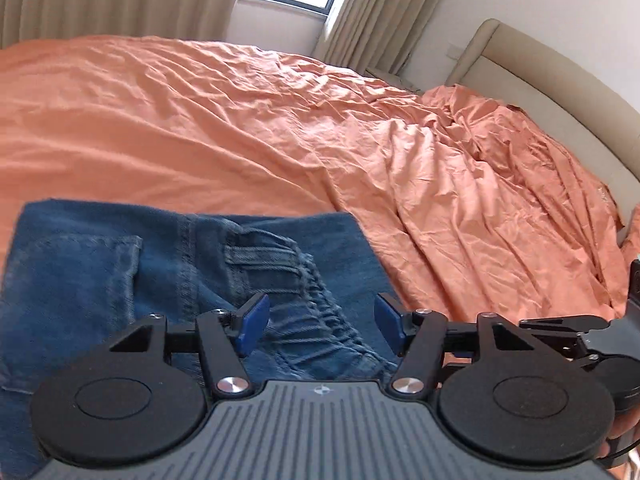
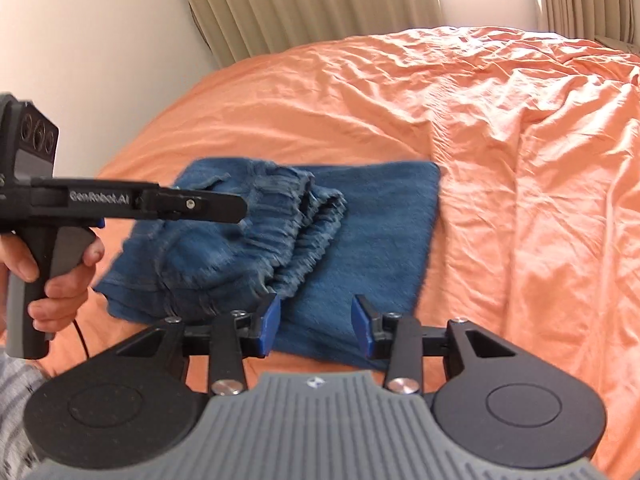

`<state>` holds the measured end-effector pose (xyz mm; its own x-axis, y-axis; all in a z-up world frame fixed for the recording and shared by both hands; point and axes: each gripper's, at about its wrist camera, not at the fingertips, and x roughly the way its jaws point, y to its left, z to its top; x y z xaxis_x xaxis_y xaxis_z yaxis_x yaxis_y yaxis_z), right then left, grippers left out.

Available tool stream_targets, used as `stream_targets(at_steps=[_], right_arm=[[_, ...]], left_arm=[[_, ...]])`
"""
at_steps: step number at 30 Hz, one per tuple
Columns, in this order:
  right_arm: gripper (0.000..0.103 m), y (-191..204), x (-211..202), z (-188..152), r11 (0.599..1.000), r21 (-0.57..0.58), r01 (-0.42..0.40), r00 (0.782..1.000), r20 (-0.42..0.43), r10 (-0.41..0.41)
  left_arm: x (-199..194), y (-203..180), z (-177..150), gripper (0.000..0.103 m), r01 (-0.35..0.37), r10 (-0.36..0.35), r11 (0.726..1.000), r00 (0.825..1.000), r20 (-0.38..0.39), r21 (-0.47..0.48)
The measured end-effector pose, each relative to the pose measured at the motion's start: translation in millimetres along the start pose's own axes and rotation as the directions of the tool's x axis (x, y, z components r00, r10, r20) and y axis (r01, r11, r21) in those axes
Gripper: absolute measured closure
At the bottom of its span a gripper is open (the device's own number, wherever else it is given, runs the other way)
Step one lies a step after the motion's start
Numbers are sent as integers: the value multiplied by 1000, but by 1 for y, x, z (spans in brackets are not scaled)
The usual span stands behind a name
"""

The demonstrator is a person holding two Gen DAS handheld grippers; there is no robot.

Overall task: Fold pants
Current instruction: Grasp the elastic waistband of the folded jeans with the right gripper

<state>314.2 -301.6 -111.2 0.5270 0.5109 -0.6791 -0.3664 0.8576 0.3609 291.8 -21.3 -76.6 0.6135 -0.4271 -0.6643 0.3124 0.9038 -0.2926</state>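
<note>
Both my grippers, left [image 1: 322, 322] & right [image 2: 316, 322], gape wide w/ nothing held, just over the pants [image 2: 360, 220], already a compact bundle on the bed [image 2: 500, 120], so folding looks abt done, maybe tidy waistband.

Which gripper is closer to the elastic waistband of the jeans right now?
Left. The left gripper hangs open directly over the gathered waistband. The right gripper, also open, sits over the plain folded leg panel, with the waistband farther ahead and to its left.
</note>
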Motion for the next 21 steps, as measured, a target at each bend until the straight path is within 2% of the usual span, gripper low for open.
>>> stream_targets(at_steps=[5,9,15,16,17,19,21], right_arm=[[68,11,34,27,998,52,-47,999,16,46],[68,8,75,49,994,84,-69,998,18,67],[70,-15,130,67,972,215,-94,995,6,95],[83,-18,134,66,963,241,-120,993,10,121],[83,-17,133,65,960,245,-133,991,22,132],[94,-8,120,65,973,189,-133,991,55,125],[96,-1,101,65,980,160,-115,991,91,101]], left_arm=[[-13,38,13,33,-145,143,988,989,38,48],[-18,77,14,33,-196,194,981,980,51,18],[-21,129,6,34,-191,197,978,978,74,-87],[-21,135,5,34,-190,198,977,978,74,-101],[-22,142,3,34,-185,194,976,978,72,-111],[-21,150,0,35,-177,187,976,980,73,-123],[-21,156,-3,37,-159,168,980,983,69,-122]])
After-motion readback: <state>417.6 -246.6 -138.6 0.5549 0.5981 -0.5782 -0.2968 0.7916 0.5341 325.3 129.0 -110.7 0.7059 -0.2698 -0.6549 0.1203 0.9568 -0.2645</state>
